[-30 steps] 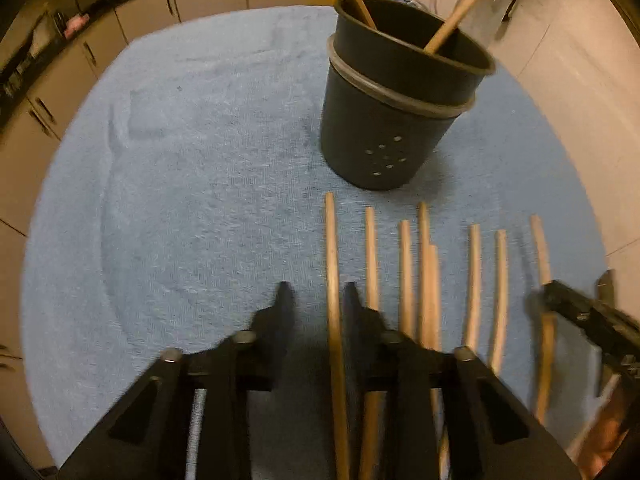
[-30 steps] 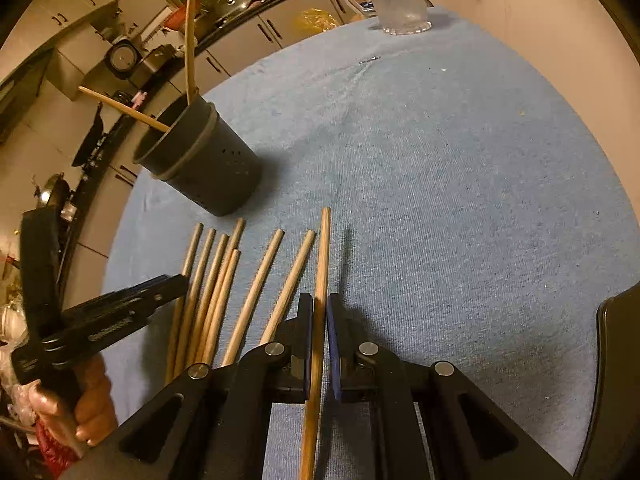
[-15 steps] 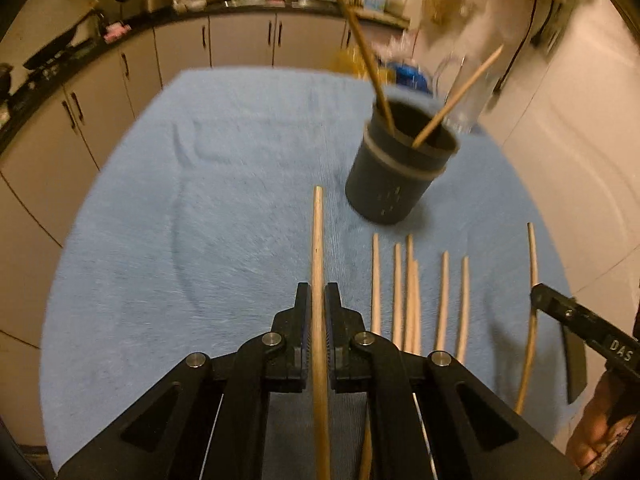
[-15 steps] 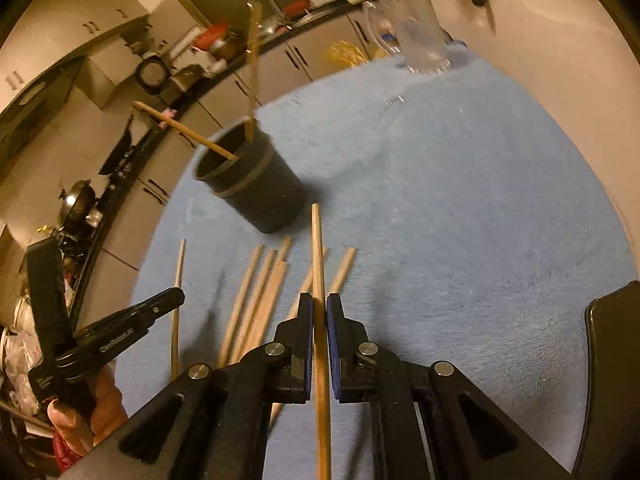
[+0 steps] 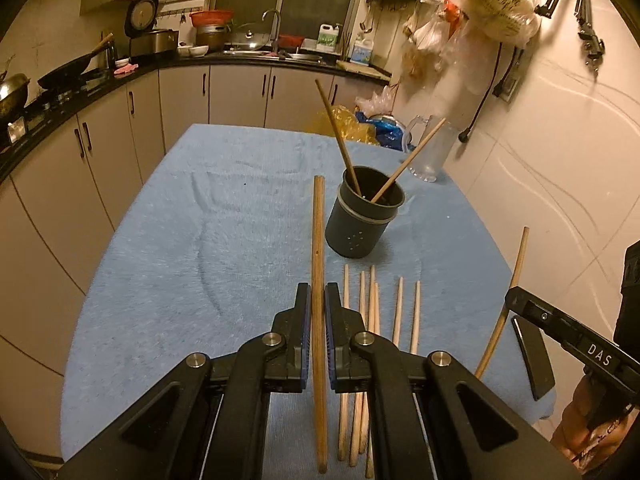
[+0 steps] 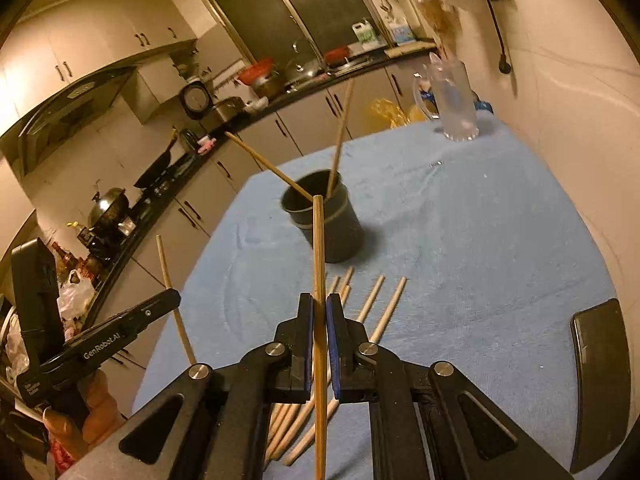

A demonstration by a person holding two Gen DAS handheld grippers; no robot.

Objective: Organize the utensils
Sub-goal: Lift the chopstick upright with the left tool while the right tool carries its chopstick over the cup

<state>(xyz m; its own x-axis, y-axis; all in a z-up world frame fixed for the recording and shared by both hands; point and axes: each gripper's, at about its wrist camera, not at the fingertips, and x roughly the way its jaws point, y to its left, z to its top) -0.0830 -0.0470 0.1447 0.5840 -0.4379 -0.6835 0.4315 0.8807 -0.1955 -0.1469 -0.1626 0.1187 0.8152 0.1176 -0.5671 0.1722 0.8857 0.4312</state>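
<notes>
Wooden chopstick (image 5: 318,280) clamped in left tongs (image 5: 317,312), another chopstick (image 6: 318,280) in right tongs (image 6: 318,316), both lifted off the table (image 5: 168,264) and gripped mid-shaft, likely for tip-first drop into dark holder (image 5: 362,220). Loose chopsticks (image 5: 374,312) lie near holder.

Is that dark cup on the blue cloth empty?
No, the cup already has two chopsticks leaning out of it.
</notes>
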